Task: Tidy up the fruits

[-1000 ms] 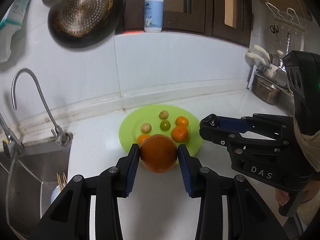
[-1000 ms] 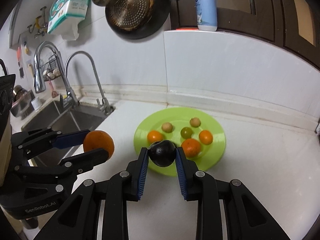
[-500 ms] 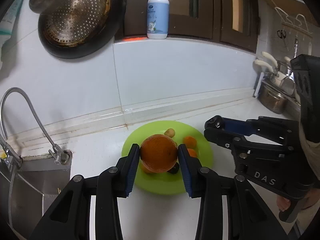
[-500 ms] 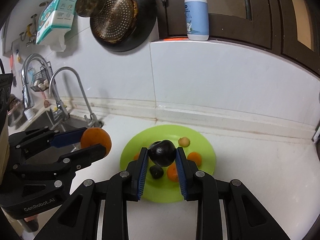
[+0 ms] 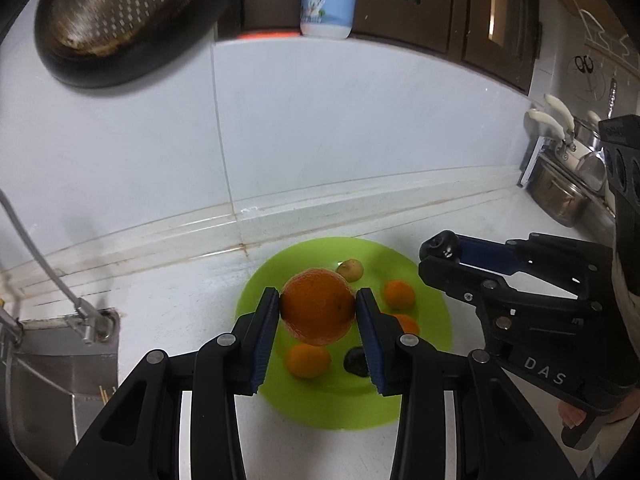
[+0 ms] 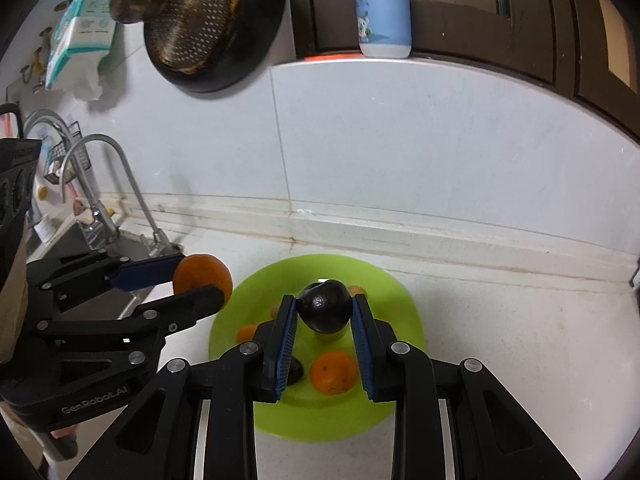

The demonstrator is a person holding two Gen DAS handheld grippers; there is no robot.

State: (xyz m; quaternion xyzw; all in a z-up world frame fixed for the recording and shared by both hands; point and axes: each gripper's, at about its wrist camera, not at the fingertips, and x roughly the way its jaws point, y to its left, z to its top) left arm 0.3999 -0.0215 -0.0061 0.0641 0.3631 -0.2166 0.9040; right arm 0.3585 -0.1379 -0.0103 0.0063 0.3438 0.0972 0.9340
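My left gripper [image 5: 317,312] is shut on a large orange [image 5: 318,306] and holds it above the green plate [image 5: 432,312]. My right gripper [image 6: 324,314] is shut on a dark avocado [image 6: 325,310], also above the plate [image 6: 400,300]. On the plate lie small oranges [image 5: 307,360] [image 6: 333,372], a small tan fruit [image 5: 350,269] and a small dark fruit [image 5: 356,361]. The right gripper [image 5: 452,256] shows at the right of the left wrist view. The left gripper with its orange [image 6: 202,276] shows at the left of the right wrist view.
A sink [image 6: 92,248] with a curved tap [image 6: 120,168] lies left of the plate. A tiled wall [image 5: 360,140] stands behind it, with a hanging strainer pan [image 6: 208,20] and a soap bottle [image 6: 382,8] on a ledge. Metal pots [image 5: 564,196] stand at far right.
Both grippers have moved forward over the plate with their fruit and now sit closer to the wall. The plate has slid lower in both views.
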